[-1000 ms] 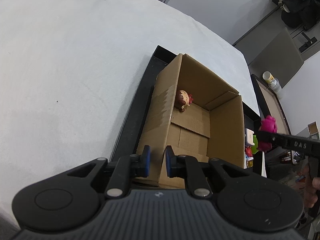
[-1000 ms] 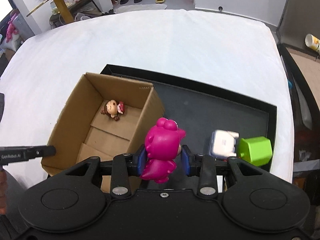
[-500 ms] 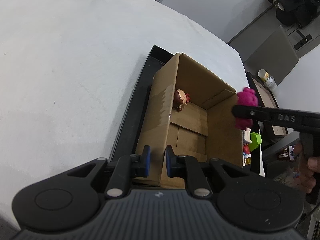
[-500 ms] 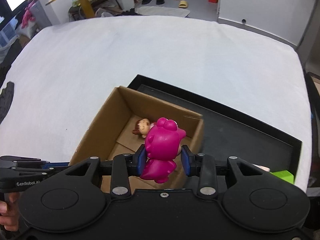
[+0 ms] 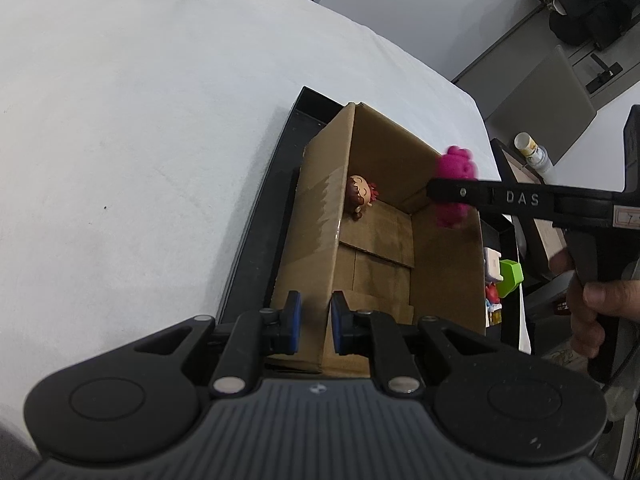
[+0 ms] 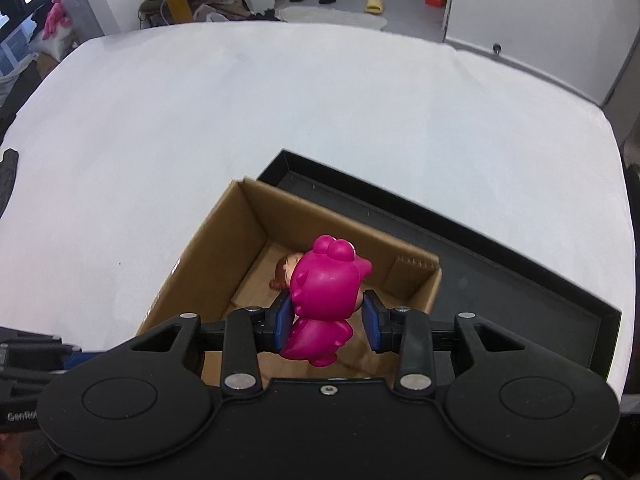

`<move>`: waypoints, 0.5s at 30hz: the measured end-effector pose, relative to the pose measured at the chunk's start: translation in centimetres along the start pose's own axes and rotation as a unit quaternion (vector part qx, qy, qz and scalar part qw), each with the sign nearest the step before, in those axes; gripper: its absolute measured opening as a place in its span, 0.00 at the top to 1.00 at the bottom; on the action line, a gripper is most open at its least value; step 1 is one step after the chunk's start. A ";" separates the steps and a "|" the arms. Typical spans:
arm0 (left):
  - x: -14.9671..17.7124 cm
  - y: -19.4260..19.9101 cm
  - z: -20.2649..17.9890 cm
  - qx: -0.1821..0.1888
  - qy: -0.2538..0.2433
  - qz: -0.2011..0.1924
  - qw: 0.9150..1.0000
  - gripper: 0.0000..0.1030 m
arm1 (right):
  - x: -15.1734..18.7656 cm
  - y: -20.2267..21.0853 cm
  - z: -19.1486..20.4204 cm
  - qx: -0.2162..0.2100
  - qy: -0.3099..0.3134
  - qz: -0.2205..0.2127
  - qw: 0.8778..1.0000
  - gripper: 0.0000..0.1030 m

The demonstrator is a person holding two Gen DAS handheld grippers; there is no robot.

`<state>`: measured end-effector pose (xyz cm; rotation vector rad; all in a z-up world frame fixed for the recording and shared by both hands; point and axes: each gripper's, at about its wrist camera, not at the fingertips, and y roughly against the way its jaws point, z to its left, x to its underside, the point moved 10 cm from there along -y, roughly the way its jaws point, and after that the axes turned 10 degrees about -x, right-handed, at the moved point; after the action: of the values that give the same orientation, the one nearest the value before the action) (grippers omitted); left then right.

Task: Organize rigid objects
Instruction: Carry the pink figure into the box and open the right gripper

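The left gripper (image 5: 313, 322) is clamped on the near wall of the cardboard box (image 5: 316, 236), which stands in a black tray (image 6: 520, 280). Ahead of it a small brown-haired figurine (image 5: 360, 197) lies on the box floor. The right gripper (image 6: 326, 322) clenches a magenta figurine (image 6: 324, 300) above the box's open top.

Both grippers are showing matte black bodies with two round housings behind the fingers. The left gripper (image 5: 312, 322) is carrying blue pads on black fingers (image 5: 290, 320), silver screws at the link pivots behind them, and a ribbed grey cover further back. The right gripper (image 6: 327, 322) is showing blue-padded fingers (image 6: 370, 326) too, with "DAS" lettering along its side arm.
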<state>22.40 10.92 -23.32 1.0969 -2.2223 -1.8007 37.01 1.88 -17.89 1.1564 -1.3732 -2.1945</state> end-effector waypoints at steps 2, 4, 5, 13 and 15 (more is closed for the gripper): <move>0.0 0.0 0.0 0.000 0.000 0.000 1.000 0.86 | -0.3 0.3 0.1 0.009 0.016 -0.008 1.000 0.62; 0.0 0.0 -0.1 -0.001 0.000 0.001 1.000 0.86 | -0.3 0.6 0.1 0.006 0.017 -0.010 1.000 0.60; 0.0 0.0 -0.1 -0.002 -0.001 0.000 1.000 0.86 | -0.3 0.9 0.1 0.005 0.017 -0.011 1.000 0.60; 0.0 0.2 -0.1 -0.011 -0.001 -0.003 1.000 0.86 | 0.2 3.1 -0.5 -0.007 -0.003 -0.024 1.000 0.59; 0.0 0.2 -0.1 -0.015 -0.001 -0.004 1.000 0.86 | 0.5 3.6 -0.8 -0.010 -0.010 -0.026 1.000 0.59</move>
<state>22.36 10.84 -23.05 1.0994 -2.1885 -1.8323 36.71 -0.69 -15.28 1.1794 -1.3409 -2.2560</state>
